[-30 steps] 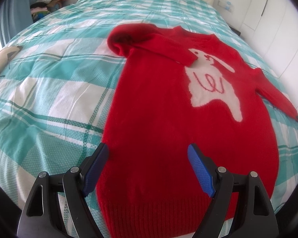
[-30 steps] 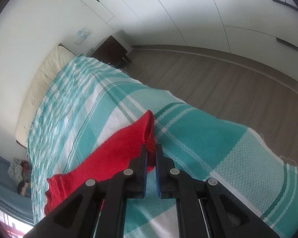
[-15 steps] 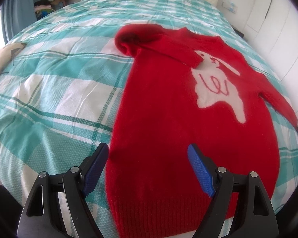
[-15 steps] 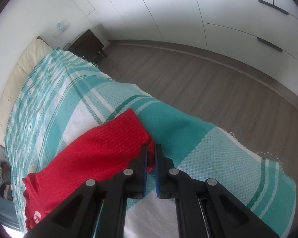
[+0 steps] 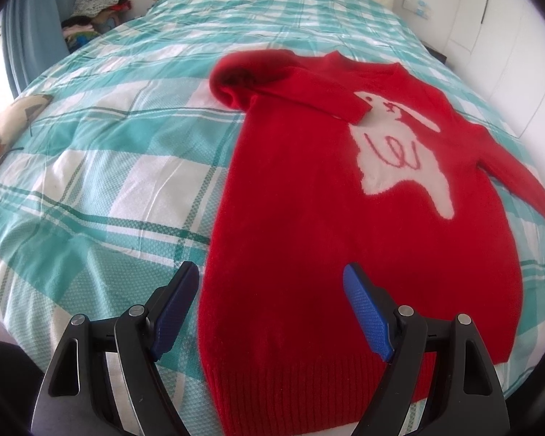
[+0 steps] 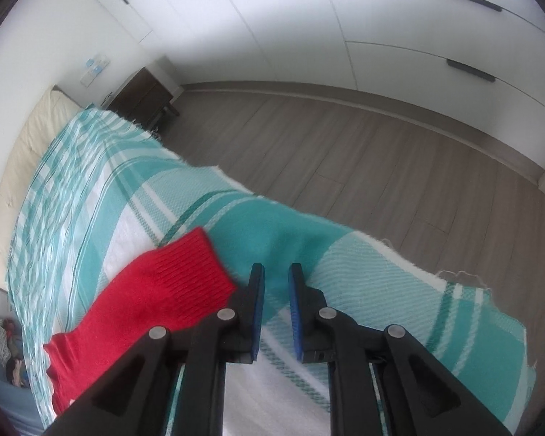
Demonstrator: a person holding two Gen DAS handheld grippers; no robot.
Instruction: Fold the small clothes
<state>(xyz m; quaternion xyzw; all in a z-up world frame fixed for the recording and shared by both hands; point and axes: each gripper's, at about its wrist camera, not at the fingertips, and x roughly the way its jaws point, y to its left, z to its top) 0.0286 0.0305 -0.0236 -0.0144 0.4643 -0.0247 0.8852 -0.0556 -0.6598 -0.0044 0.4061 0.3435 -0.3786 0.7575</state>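
1 red sweater [image 5: 309, 218], flat on bed [image 5: 109, 189]. Left gripper [image 5: 272, 290]: fingers spread wide above hem, empty. Right gripper [image 6: 276, 290]: fingers just parted, cuff [image 6: 185, 272] released beside them, near bed's edge.

Bare checked bedspread [image 5: 120, 167] fills the left half of the left wrist frame, open passage there. The red sweater [image 5: 345, 225] covers the centre and right (one sleeve folded across its chest). Clothes pile [image 5: 94, 3] blocks the upper left corner.
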